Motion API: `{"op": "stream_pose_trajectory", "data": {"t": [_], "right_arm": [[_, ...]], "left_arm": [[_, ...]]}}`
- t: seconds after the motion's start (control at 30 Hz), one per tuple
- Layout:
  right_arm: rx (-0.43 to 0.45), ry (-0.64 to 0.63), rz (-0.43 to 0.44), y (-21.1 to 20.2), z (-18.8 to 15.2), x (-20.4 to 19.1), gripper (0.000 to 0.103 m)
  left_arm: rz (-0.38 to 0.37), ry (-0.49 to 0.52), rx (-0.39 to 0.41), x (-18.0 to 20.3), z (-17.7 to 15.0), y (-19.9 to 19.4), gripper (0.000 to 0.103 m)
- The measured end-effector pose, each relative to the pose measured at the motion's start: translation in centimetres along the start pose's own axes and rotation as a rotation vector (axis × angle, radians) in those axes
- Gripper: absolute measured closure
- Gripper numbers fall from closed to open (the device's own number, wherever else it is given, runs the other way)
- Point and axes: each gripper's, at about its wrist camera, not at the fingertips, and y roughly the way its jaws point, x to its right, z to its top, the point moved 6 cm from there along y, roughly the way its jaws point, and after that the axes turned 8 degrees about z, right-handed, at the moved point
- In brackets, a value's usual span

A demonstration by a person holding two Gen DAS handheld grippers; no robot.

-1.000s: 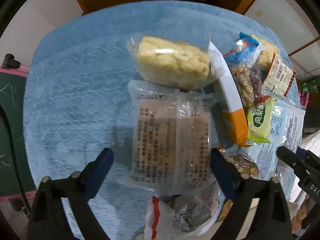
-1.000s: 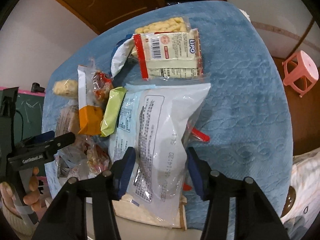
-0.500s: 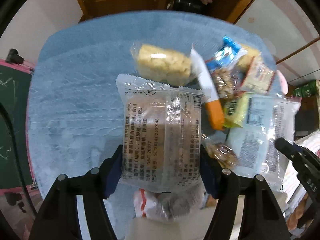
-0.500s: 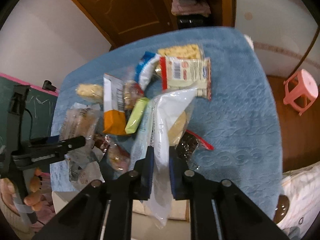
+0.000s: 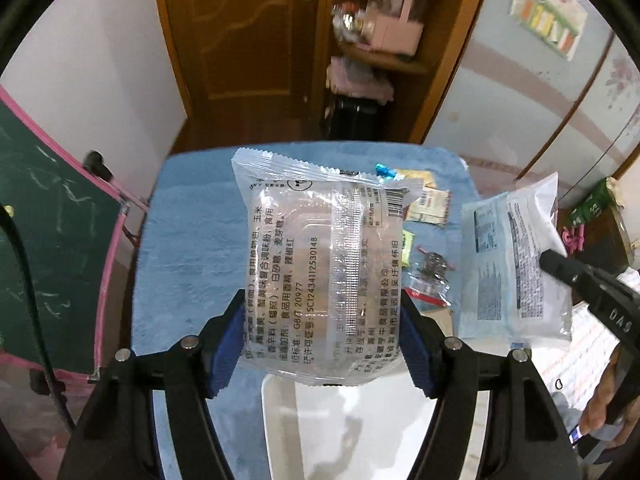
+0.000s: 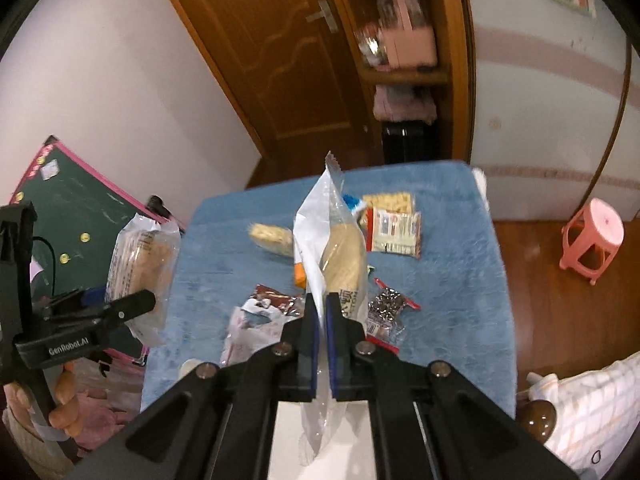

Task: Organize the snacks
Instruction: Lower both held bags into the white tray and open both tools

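Left gripper [image 5: 322, 344] pinches clear packet [image 5: 324, 264]; right gripper [image 6: 322, 344] — white bag [image 6: 336, 248].

glossy clear plastic packet [image 5: 320, 276]; fuzzy blue cloth cover [image 5: 188, 248]; matt black claw [image 5: 322, 350].

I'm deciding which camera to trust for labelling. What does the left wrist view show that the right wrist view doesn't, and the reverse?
Only the left wrist view shows the printed back label of the clear snack pack held in the left gripper, and the white bin below it. Only the right wrist view shows the pink stool and the yellow puffed bar on the cloth. Both show the blue tablecloth, the right gripper shut on the white bag, and the small silver packet.
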Motion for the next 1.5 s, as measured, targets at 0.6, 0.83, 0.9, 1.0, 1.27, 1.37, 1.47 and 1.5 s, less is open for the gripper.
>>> {"op": "stream_pose_trajectory", "data": {"t": [0.6,0.83,0.9,1.0,1.27,1.37,1.47,1.5], "right_arm": [[-0.248,-0.075,0.006,-2.0,-14.1,-3.4,0.095],[-0.192,-0.14,-0.057,-3.6,-14.7,-4.4,0.049],[-0.183,-0.155,-0.049,-3.9,-14.8,-4.9,0.049],[-0.188,-0.146,-0.039,-4.0,-15.2,-5.2,0.049],[-0.17,-0.112,-0.016,-4.5,-15.5,-5.3,0.049],[-0.17,-0.108,-0.014,-4.5,-15.8,-5.4,0.049],[-0.18,-0.114,-0.017,-4.4,-16.1,-5.5,0.049],[-0.184,-0.113,-0.015,-4.3,-16.3,-5.6,0.049]], "left_arm": [[0.071,0.063,-0.15,2.6,-17.0,-1.3,0.03],[0.064,0.021,-0.127,2.8,-17.8,-2.3,0.014],[0.06,0.017,-0.125,2.9,-17.9,-2.6,0.014],[0.054,0.011,-0.124,2.9,-18.2,-2.9,0.014],[0.065,-0.015,-0.096,2.0,-18.4,-4.2,0.014],[0.084,-0.028,-0.081,1.2,-18.1,-4.7,0.014],[0.111,-0.052,-0.059,-0.1,-17.7,-5.3,0.014],[0.114,-0.058,-0.057,-0.4,-17.5,-5.4,0.014]]}}
